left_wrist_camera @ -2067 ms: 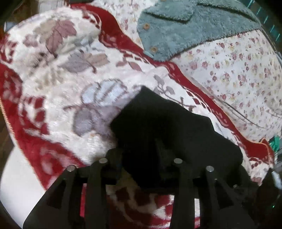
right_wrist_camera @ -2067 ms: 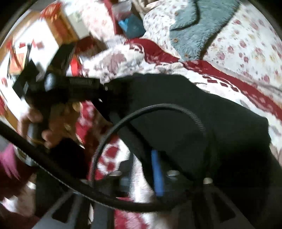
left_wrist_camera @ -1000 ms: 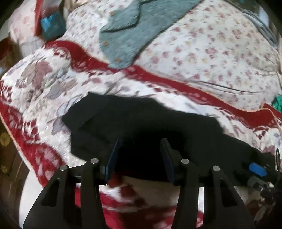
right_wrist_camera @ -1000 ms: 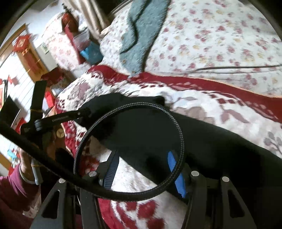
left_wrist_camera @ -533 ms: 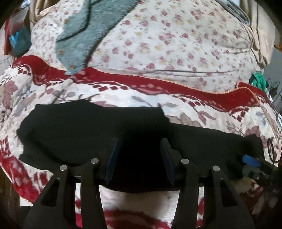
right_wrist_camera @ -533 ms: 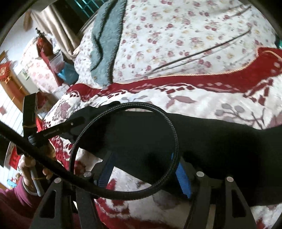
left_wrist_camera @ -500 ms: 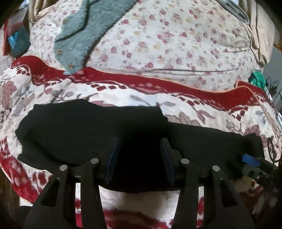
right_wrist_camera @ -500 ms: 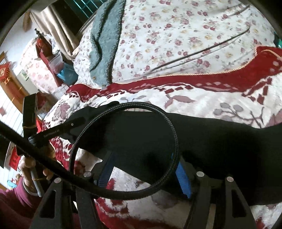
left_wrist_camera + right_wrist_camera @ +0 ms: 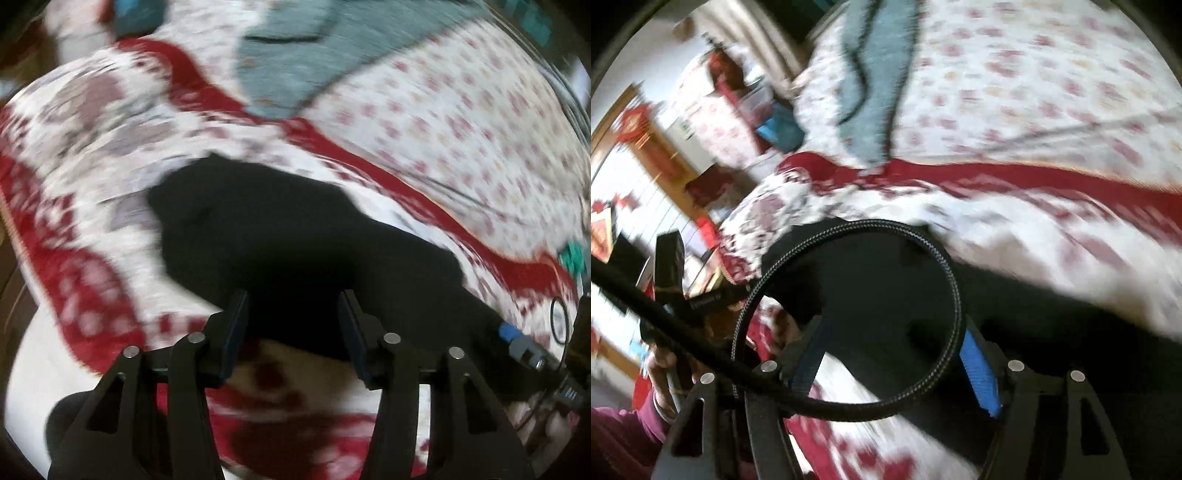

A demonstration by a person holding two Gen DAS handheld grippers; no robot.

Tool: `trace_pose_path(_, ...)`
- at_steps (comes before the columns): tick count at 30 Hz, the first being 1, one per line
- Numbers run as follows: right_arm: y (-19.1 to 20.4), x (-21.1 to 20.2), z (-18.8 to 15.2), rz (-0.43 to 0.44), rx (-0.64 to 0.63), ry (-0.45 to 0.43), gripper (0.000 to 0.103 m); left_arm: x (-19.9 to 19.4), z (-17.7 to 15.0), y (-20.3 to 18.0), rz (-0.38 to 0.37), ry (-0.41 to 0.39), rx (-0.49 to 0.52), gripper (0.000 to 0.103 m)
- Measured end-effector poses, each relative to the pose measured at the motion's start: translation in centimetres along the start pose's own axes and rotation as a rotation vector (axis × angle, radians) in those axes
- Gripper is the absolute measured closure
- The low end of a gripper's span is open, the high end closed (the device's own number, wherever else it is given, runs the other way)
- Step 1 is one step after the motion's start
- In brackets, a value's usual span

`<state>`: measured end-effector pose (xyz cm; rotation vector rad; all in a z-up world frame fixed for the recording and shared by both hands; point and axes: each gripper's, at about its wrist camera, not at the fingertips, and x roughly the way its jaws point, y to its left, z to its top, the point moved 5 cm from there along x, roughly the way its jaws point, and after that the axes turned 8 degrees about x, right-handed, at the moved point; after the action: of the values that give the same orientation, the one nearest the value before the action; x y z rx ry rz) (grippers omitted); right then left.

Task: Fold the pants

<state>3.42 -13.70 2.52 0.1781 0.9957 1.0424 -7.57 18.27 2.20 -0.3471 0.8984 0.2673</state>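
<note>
The black pants (image 9: 303,236) lie in a long folded strip on the red-and-white blanket (image 9: 85,155). My left gripper (image 9: 293,317) is open, its fingers straddling the near edge of the pants without pinching it. My right gripper (image 9: 894,354) is open too, with its blue pads (image 9: 979,369) over the pants (image 9: 886,291) further along the strip. A looped black cable (image 9: 846,402) crosses the right wrist view. Both views are blurred by motion.
A grey-green fleece garment (image 9: 306,51) lies at the far side of the floral bedsheet (image 9: 461,110). In the right wrist view the person's left hand (image 9: 665,365) holds the other gripper at the bed's edge. Furniture and red decorations (image 9: 635,122) stand beyond.
Both grippers were shut on the pants two seconds ago and have since opened. The pants now lie flat on the blanket. Both cameras have swung left in the last half second.
</note>
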Motion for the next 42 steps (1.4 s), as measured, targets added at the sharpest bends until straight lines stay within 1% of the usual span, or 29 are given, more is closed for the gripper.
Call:
trace_pose_path(2,2.2,2.7,2.2,0.048,-0.050,0.032,0.032,-0.4,-0.2,2.1,0.005,-0.002,-0.051,0.047)
trace_pose_path(5,5.3,6.8,5.1,0.137,-0.099,0.094,0.032,-0.4,-0.2,4.0,0.008,0.006,-0.083,0.047)
trace_pose_path(9,8.4,11.8,7.8,0.210,-0.162,0.180,0.031,0.6,-0.5,5.7,-0.008,0.057,-0.073,0.047)
trace_pose_path(14,12.0,17.5,9.9,0.272,-0.260,0.286,0.024,2.3,-0.1,6.3,-0.031,0.098,-0.047,0.047)
trace_pose_path(16,12.8,19.6,10.3,0.276,-0.283,0.325,0.023,3.2,0.5,6.0,-0.041,0.114,-0.033,0.047)
trace_pose_path(19,13.5,22.8,10.6,0.256,-0.314,0.379,0.023,4.2,1.0,6.1,-0.065,0.134,-0.048,0.046)
trace_pose_path(21,14.1,25.0,10.6,0.243,-0.335,0.418,0.023,4.5,1.1,6.3,-0.070,0.137,-0.063,0.040)
trace_pose_path(24,15.0,28.1,9.9,0.211,-0.383,0.474,0.024,5.2,1.1,6.4,-0.095,0.125,-0.097,0.037)
trace_pose_path(25,15.1,28.6,9.7,0.213,-0.390,0.485,0.028,5.3,1.2,6.3,-0.095,0.125,-0.102,0.037)
trace_pose_path(26,15.2,29.6,9.1,0.215,-0.398,0.506,0.045,5.4,1.3,6.2,-0.093,0.123,-0.100,0.037)
trace_pose_path(27,15.3,30.2,8.5,0.223,-0.407,0.527,0.051,5.4,1.5,6.1,-0.089,0.115,-0.096,0.037)
trace_pose_path(28,15.4,30.2,8.2,0.217,-0.424,0.523,0.053,5.4,1.6,6.1,-0.090,0.104,-0.093,0.037)
trace_pose_path(29,15.6,30.1,8.2,0.211,-0.443,0.504,0.064,5.4,1.8,6.1,-0.099,0.092,-0.092,0.039)
trace_pose_path(30,15.8,29.5,8.2,0.231,-0.445,0.498,0.075,5.2,2.0,6.2,-0.121,0.070,-0.095,0.059)
trace_pose_path(31,16.1,28.8,8.4,0.251,-0.449,0.474,0.087,4.8,2.3,6.3,-0.148,0.053,-0.101,0.069)
trace_pose_path(32,16.4,28.3,8.6,0.250,-0.456,0.450,0.090,4.1,2.7,6.4,-0.160,0.019,-0.104,0.072)
trace_pose_path(33,16.8,27.3,9.1,0.262,-0.460,0.418,0.091,3.3,3.0,6.6,-0.152,-0.023,-0.102,0.081)
trace_pose_path(35,17.8,25.4,10.3,0.294,-0.450,0.345,0.091,0.8,3.8,6.9,-0.111,-0.128,-0.077,0.085)
trace_pose_path(36,18.3,24.8,10.8,0.308,-0.439,0.327,0.091,0.0,4.0,7.0,-0.088,-0.166,-0.066,0.090)
trace_pose_path(37,18.7,24.7,11.2,0.314,-0.432,0.318,0.091,-1.1,4.2,7.2,-0.035,-0.212,-0.050,0.090)
trace_pose_path(39,19.4,25.0,11.5,0.321,-0.421,0.309,0.091,-1.7,4.3,7.9,0.031,-0.222,-0.047,0.090)
trace_pose_path(40,19.5,25.4,11.4,0.322,-0.414,0.313,0.091,-1.6,4.3,8.2,0.040,-0.215,-0.056,0.090)
trace_pose_path(42,19.5,27.6,10.4,0.286,-0.409,0.322,0.091,-0.7,3.8,9.0,0.044,-0.173,-0.094,0.090)
